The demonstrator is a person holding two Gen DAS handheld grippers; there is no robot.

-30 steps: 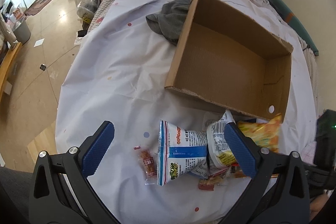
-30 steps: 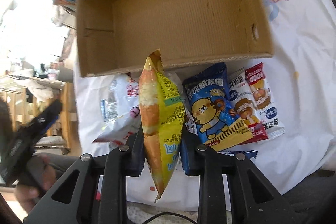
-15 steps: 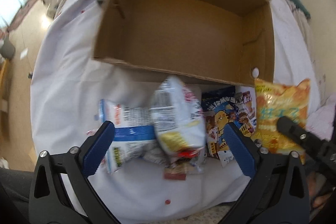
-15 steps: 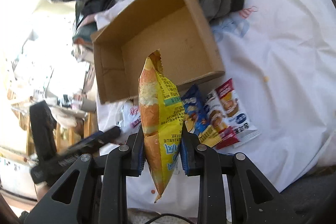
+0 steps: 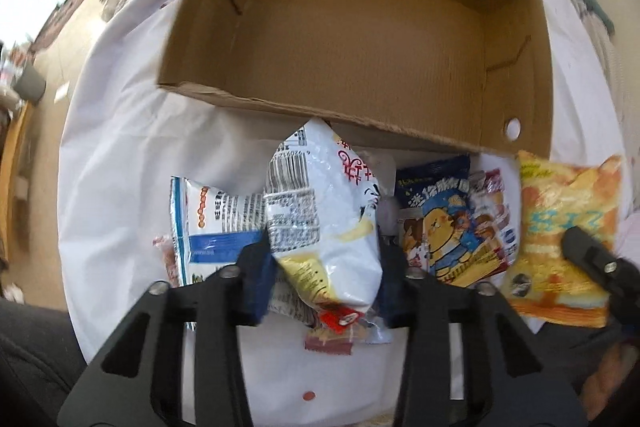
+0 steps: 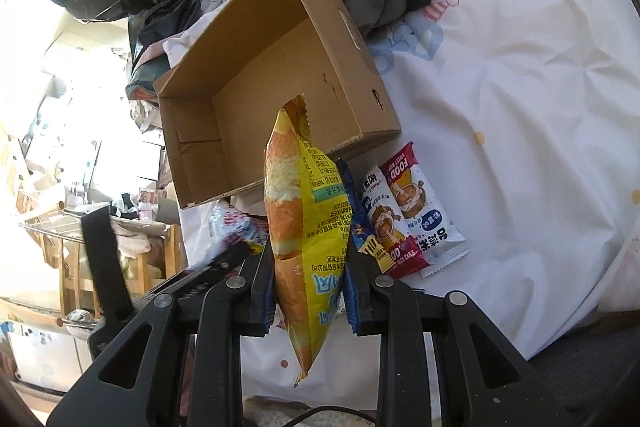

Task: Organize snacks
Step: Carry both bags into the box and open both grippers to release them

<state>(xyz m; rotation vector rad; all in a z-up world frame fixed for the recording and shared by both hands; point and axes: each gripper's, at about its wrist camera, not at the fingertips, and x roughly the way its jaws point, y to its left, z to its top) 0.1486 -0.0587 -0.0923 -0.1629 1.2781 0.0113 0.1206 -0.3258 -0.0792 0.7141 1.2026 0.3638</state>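
My left gripper (image 5: 322, 267) has just closed onto the puffy white bag (image 5: 324, 223), right gripper (image 6: 308, 291) pinching the yellow packet (image 6: 308, 227): both light, crinkly, slippery, so I'd grip mid-body.

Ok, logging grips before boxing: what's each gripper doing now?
Left gripper: jaws just closing on the white snack bag.
Right gripper: shut on the yellow snack bag.

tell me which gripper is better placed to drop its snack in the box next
Right. The right gripper is shut on the yellow bag, lifted clear, with the empty box just ahead. The left gripper has only just been closing around the white bag, which lies among the pile.
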